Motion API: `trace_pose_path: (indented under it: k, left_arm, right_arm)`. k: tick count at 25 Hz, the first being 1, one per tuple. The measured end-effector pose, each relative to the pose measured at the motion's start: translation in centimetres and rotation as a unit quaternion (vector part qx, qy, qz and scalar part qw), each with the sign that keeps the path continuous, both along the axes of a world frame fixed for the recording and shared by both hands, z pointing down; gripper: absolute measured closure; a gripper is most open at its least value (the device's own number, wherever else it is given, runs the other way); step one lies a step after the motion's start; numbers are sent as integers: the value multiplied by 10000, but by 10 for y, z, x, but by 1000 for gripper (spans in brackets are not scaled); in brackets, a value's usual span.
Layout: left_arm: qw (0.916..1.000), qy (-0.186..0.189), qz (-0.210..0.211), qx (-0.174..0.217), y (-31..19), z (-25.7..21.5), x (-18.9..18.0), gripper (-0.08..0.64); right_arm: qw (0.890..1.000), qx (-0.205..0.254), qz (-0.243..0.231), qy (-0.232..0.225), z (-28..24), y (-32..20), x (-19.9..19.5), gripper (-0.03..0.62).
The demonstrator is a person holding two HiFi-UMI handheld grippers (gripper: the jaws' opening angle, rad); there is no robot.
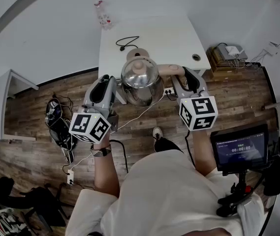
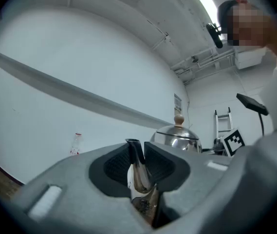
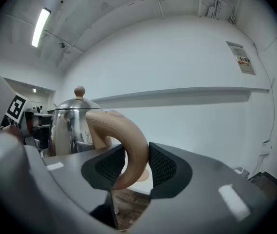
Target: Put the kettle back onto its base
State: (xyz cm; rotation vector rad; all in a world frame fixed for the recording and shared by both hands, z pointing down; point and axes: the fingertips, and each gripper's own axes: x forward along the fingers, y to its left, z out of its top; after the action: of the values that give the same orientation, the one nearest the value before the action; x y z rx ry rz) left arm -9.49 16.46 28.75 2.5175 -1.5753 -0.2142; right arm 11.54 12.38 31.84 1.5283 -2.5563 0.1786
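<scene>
Kettle [image 1: 140, 82]: not yet on its base [image 1: 135, 53]. You hold it in the air between both grippers, at the near edge of the white desk [image 1: 179, 38]. The round tan base sits on the desk just beyond it, partly hidden behind the body.

Done, as far as the views show: a two-point hold is secured. Left to do: carry the kettle over the base, line it up, lower it until it seats, and release.

Left gripper [image 2: 137, 155]: jaws narrow, clamped on the spout [image 2: 139, 177]. Right gripper [image 3: 134, 161]: jaws pressed on either side of the handle [image 3: 128, 140].

Appearance:
- Body: a polished steel dome, upright and mirror-bright, reflecting the room.
- Handle: a thick, matte tan arch curving down from the shoulder.
- Spout: slim steel, rising to a dark lip.
- Lid knob [image 3: 80, 91]: a small tan ball on top.

Whether there is water inside cannot be told.
</scene>
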Motion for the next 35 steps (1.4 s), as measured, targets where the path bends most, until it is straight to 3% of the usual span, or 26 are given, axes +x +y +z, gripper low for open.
trace_pose_path:
  k: [7,18,30,35]
  left_arm:
    - [9997,47,25,-224,13,18,3,472]
    - [10000,86,28,-30,137,-5,7,472]
    - [9999,-81,-62,-114,118,-3,-8,472]
    - [9996,-71,-97,-246,61,10,-11,472]
  right_arm:
    - [9998,-209,8,20,18,12,3,444]
    - [9999,-112,-44,-93,-9,136,7,436]
    - [9992,-275,-123,-262,-3,116,-10,431]
    - [9987,-398,-164,-274,11,57,-13,430]
